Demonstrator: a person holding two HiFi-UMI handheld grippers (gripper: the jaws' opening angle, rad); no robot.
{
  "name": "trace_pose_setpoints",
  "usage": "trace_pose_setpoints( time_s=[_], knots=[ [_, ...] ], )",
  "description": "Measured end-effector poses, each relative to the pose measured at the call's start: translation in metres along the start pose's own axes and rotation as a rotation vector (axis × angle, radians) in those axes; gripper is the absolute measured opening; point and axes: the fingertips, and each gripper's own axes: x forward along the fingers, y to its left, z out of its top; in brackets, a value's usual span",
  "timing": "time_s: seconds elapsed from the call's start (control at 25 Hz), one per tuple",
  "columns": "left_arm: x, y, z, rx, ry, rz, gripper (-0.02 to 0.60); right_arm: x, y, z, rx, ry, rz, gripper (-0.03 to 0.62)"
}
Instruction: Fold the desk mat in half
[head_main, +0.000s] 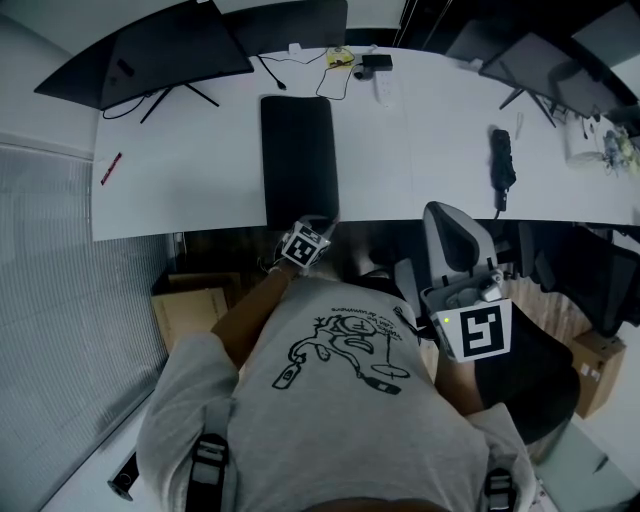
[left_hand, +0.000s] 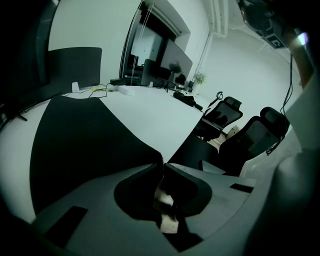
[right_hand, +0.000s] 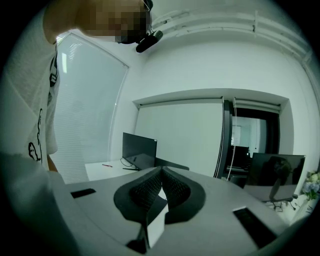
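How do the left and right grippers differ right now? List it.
The left gripper points down at the desk mat's near corner; the right gripper is held about level, away from the desk. The left gripper's jaws show a slim gap with the mat's edge at the tips, grip unclear; the right gripper's jaws meet on nothing. Neither stands wide open.

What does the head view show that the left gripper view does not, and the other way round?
Only the head view: the red pen and a cardboard box. Only the left gripper view: the left gripper, its jaws barely apart at the near corner of the desk mat, and the glass wall at the far side of the room. Both: the black desk mat lying on the white desk.
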Motion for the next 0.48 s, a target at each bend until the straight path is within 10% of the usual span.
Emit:
trace_pose_setpoints(
  time_s=[0.48],
  knots=[
    [-0.058,0.0,0.038,-0.067,-0.159,-0.022,0.046,0.013,0.029,0.008,-0.016,-0.003,0.023,0.006]
  ],
)
